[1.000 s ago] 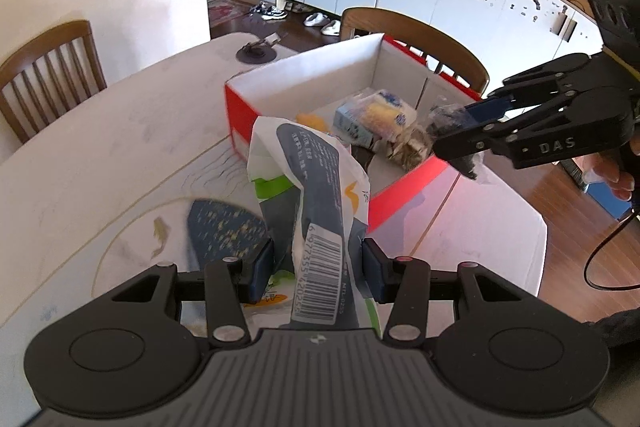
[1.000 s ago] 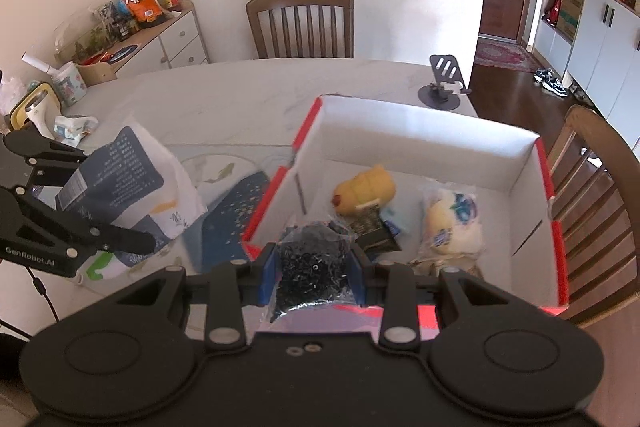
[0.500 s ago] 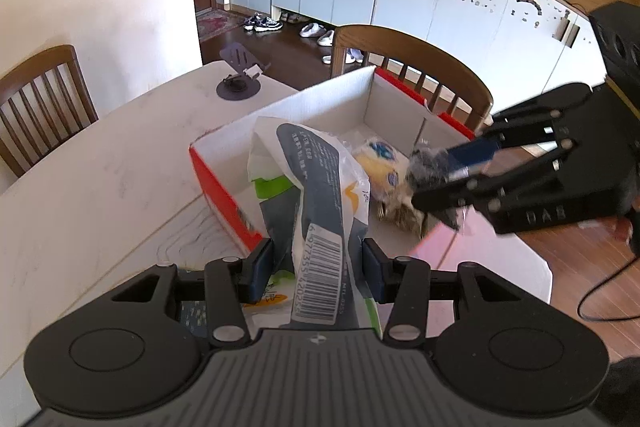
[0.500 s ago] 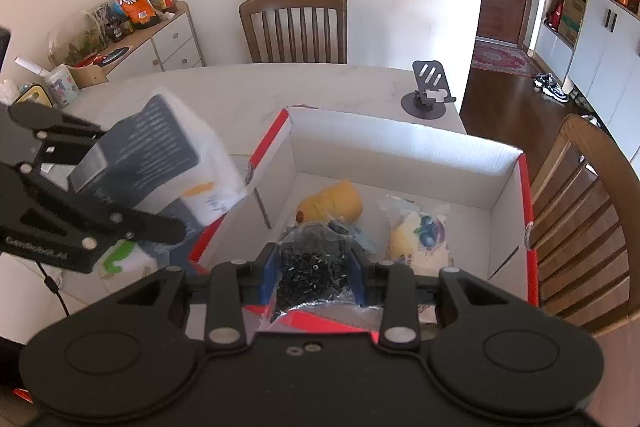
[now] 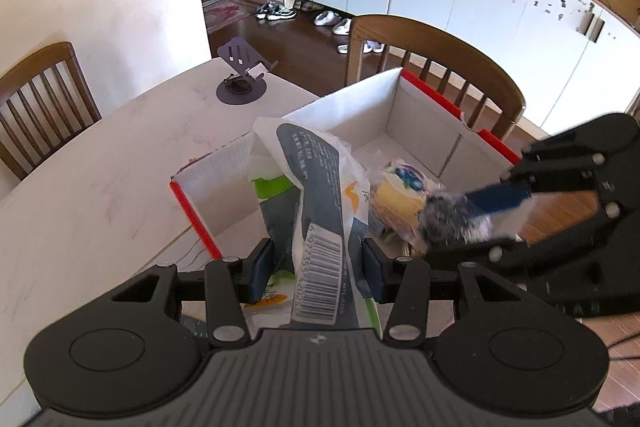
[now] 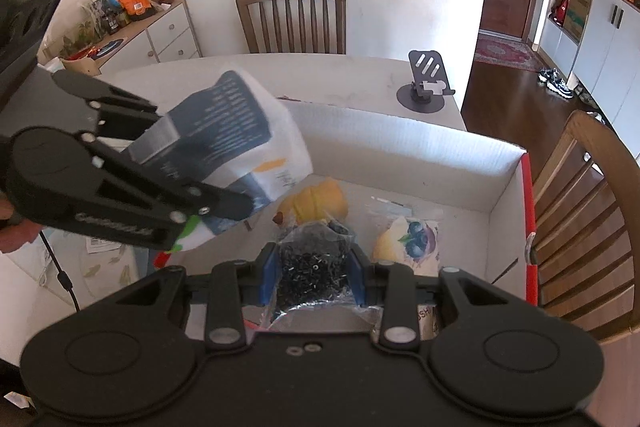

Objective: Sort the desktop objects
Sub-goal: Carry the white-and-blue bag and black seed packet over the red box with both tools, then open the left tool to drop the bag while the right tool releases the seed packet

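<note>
— Okay, left gripper point(image 5: 318, 263), what's it got?
— Jaws closed partway on a white and dark-grey bag point(image 5: 316, 211), barcode facing the camera. Bag stands upright between the pads, squeezed at its lower part. From the right wrist view the same bag point(image 6: 232, 143) hangs over the near-left corner of the box, blurred.
— Box?
— White cardboard box point(image 5: 424, 131) with red outer edges, open top, sitting on the pale table point(image 5: 100, 187).
— Right gripper point(image 6: 312, 279)?
— Jaws closed partway on a clear packet of small black pieces point(image 6: 314, 263). Held above the near edge of the box. In the left wrist view it's a blurry grey lump at the blue fingertips point(image 5: 500, 195).
— Inside the box?
— Yellow toy-like item point(image 6: 316, 203) toward the middle, a wrapped yellow snack with blueberry print point(image 6: 408, 243) to its right. Both on the box floor. Can't tell what else lies under the packet.
— Anything else on the table?
— Dark phone stand point(image 6: 426, 83) near the far corner, well apart from the box. Wooden chairs point(image 6: 292, 15) around the table.
</note>
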`<action>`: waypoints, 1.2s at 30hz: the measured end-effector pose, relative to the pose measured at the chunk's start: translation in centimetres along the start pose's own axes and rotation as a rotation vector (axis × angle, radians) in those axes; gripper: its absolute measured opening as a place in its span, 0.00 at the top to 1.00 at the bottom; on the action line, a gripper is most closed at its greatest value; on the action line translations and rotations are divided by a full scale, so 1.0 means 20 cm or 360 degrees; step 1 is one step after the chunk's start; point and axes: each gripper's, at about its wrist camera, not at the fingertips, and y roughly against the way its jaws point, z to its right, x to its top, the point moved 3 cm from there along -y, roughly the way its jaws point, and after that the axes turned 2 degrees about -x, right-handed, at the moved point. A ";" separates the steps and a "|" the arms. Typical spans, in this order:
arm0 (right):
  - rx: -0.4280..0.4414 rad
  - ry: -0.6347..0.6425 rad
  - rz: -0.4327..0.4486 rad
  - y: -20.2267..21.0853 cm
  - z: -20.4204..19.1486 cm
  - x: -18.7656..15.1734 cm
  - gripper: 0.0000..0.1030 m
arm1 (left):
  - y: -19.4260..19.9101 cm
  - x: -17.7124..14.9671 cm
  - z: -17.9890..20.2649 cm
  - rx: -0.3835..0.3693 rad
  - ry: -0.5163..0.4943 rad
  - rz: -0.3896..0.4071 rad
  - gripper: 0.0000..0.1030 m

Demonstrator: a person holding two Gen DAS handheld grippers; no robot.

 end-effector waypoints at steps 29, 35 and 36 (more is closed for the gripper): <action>0.0016 0.0021 -0.0180 -0.29 0.04 -0.09 0.67 | -0.36 0.00 0.02 0.0070 0.0034 -0.0149 0.55; 0.0008 0.0027 -0.0217 -0.34 0.06 -0.10 0.67 | -0.39 -0.01 0.03 0.0067 0.0025 -0.0165 0.55; 0.0012 0.0023 -0.0221 -0.35 0.06 -0.10 0.67 | -0.39 -0.01 0.03 0.0066 0.0025 -0.0167 0.55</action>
